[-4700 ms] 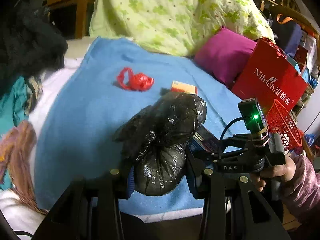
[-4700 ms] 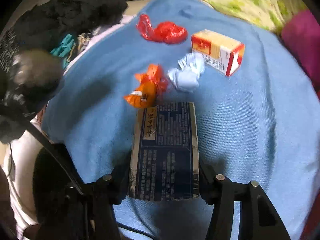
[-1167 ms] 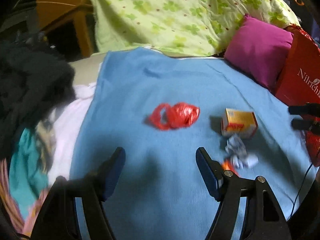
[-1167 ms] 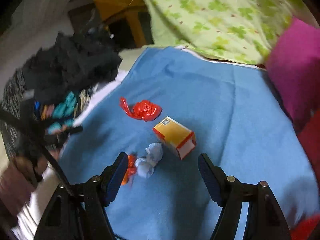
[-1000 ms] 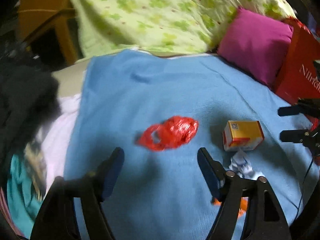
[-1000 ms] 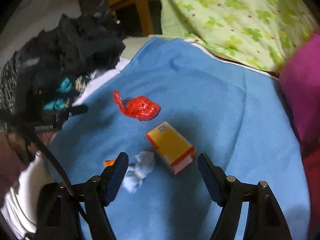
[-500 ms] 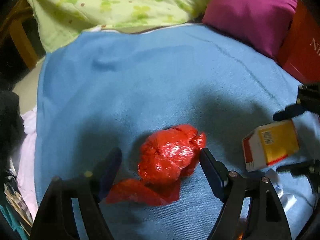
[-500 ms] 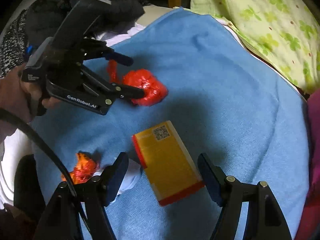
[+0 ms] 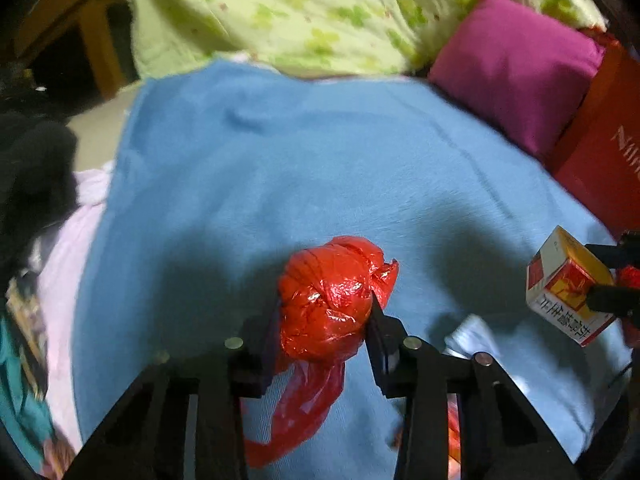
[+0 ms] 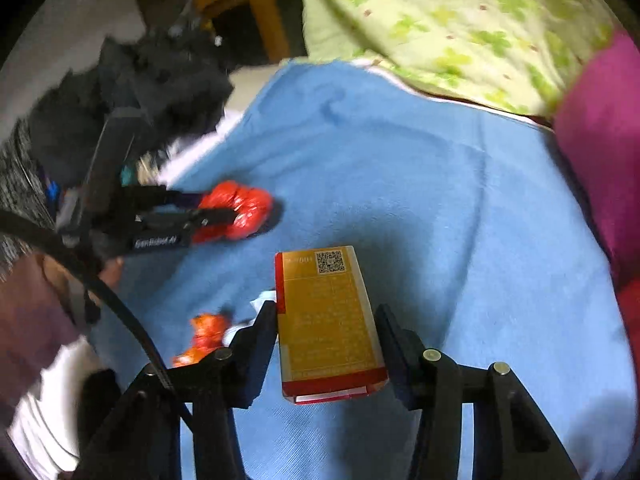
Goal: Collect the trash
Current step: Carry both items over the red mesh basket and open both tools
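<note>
Left gripper [image 9: 324, 320] closing on the red bag [image 9: 332, 304]; right gripper [image 10: 326, 344] closing round the yellow box [image 10: 326, 320] — seat both grips squarely before lifting.

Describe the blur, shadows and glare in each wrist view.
Left wrist view: red plastic bag fairly sharp with small glare spots; green quilt and the frame's edges smeared; dark shadows on the blue blanket. Right wrist view: yellow box readable; black clothing pile streaked by motion blur; fisheye vignette darkens the corners.
</note>
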